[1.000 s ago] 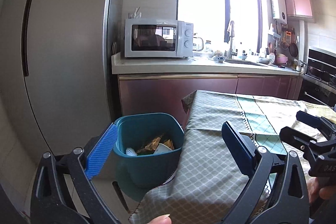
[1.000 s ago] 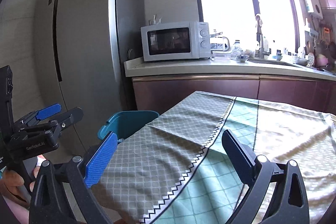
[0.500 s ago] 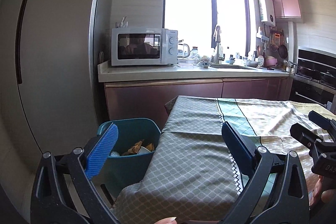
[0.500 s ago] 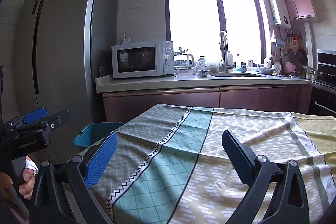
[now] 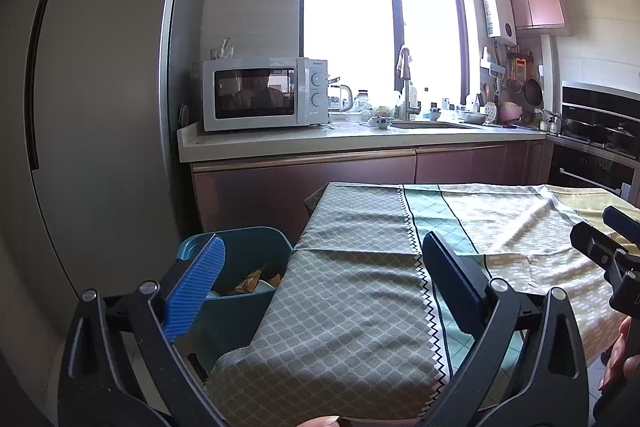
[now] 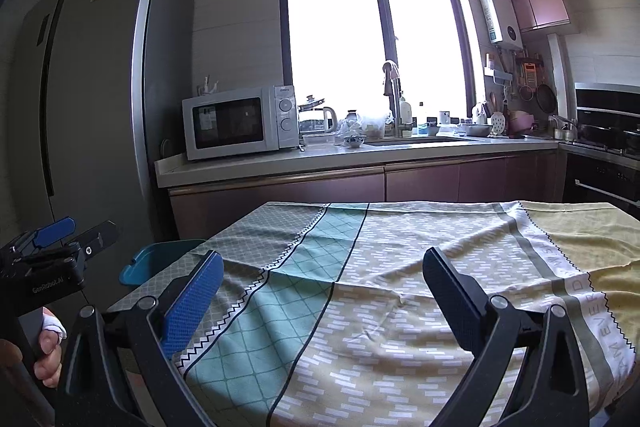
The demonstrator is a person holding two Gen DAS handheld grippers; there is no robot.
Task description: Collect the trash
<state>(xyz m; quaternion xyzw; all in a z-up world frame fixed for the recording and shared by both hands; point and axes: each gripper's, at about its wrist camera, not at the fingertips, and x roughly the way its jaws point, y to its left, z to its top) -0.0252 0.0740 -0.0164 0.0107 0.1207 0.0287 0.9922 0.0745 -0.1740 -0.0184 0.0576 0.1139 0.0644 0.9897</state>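
A teal trash bin [image 5: 256, 247] stands on the floor at the left end of the table, with crumpled wrappers and paper [image 5: 254, 281] inside. Only its rim [image 6: 160, 257] shows in the right wrist view. My left gripper [image 5: 320, 279] is open and empty, held above the table's left end beside the bin. My right gripper [image 6: 320, 287] is open and empty over the patterned tablecloth [image 6: 400, 267]. I see no loose trash on the cloth. Each view shows the other gripper at its edge, held by a hand [image 6: 48, 343].
A tall grey fridge [image 5: 92, 107] rises left of the bin. Behind the table runs a counter [image 5: 360, 139] with a microwave [image 5: 260, 93], kettle, sink and dishes. An oven [image 5: 596, 155] stands at the right.
Both grippers have pulled back and risen; the bin has slid left and lower in view, and more of the tablecloth and kitchen shows. Both stay open.
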